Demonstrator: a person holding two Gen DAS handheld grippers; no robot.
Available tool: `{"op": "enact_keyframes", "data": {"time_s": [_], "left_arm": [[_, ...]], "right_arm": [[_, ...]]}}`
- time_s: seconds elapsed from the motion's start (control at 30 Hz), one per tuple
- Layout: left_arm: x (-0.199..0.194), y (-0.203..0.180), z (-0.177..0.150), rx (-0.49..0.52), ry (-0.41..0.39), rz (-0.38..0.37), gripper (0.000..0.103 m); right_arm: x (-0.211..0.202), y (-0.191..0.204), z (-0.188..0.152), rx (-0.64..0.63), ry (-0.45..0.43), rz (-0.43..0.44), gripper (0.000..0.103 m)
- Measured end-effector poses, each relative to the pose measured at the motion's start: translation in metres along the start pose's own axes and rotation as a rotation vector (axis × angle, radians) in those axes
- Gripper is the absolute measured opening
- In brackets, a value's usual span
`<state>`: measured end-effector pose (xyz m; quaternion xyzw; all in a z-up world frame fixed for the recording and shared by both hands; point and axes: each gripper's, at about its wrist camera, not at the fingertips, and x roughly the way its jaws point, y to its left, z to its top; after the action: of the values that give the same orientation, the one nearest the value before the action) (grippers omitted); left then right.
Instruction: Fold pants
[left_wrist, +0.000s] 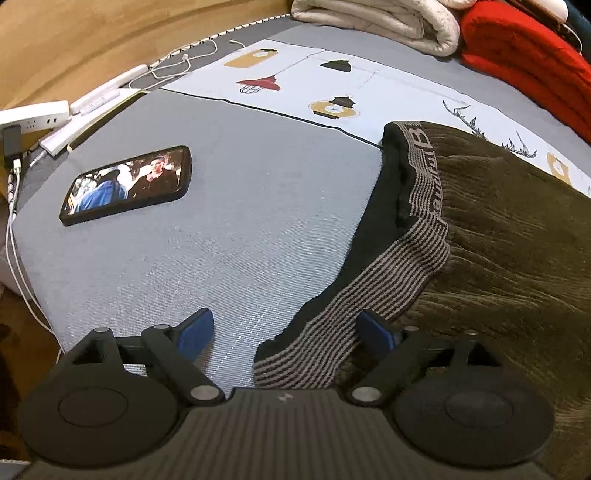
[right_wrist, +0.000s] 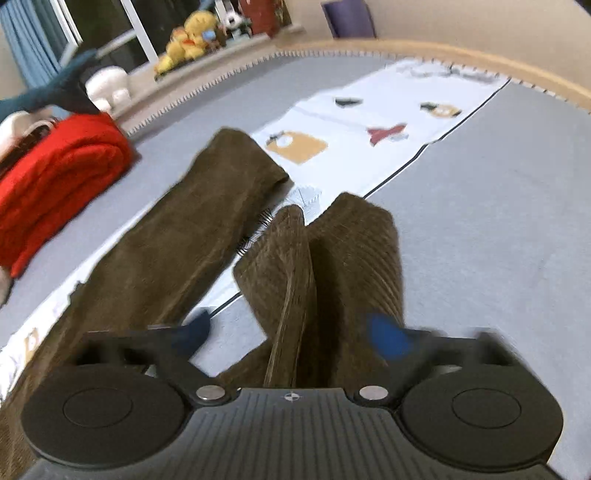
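left gripper (left_wrist: 286, 334) jaws apart at the waistband (left_wrist: 373, 291), lining up a grab; right gripper (right_wrist: 295, 332) jaws apart around a bunched leg (right_wrist: 332, 266) of the pants (left_wrist: 498, 229).

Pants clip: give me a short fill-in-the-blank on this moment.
1. The pants are made of brown ____ fabric.
2. The waistband is striped grey and ____.
3. The folded blanket beside the pants is ____.
4. The phone lies on the bed with its screen ____.

Missing words: corduroy; black; red; on
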<state>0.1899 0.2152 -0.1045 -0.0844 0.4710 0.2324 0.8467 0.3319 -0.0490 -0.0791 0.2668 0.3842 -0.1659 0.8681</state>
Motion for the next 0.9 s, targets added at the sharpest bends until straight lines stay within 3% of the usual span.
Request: {"op": "enact_keyframes", "data": {"time_s": [0.03,0.13,0.23,0.4,0.53,0.67,0.8,0.9], "left_arm": [[0.0,-0.002,0.0,0.008,0.0,0.002,0.089],[-0.001,-0.009,-0.001,0.029,-0.004,0.01,0.083],[-0.003,-0.016,-0.001,0.051,-0.006,-0.01,0.064],[-0.004,-0.026,-0.004,0.118,-0.035,-0.001,0.057],[-0.002,-0.02,-0.001,0.087,-0.013,-0.021,0.055],[-0.005,-0.022,-0.002,0.093,-0.012,-0.007,0.054],[-0.008,-0.027,-0.004,0.114,-0.017,0.005,0.054],[-0.008,-0.029,-0.004,0.122,-0.015,0.012,0.054]], "right_arm": [[0.002,-0.002,0.003,-0.005,0.019,-0.043,0.007],[-0.027,-0.013,0.012,-0.026,-0.087,-0.078,0.007],[-0.072,-0.036,0.032,-0.023,-0.167,-0.109,0.007],[-0.1,-0.042,0.053,-0.012,-0.195,-0.037,0.007],[-0.108,-0.003,0.07,0.004,-0.218,0.115,0.007],[-0.161,0.016,0.098,0.017,-0.32,0.258,0.007],[-0.2,-0.031,0.094,0.049,-0.383,0.308,0.007],[-0.184,-0.092,0.065,0.075,-0.336,0.256,0.007]]}}
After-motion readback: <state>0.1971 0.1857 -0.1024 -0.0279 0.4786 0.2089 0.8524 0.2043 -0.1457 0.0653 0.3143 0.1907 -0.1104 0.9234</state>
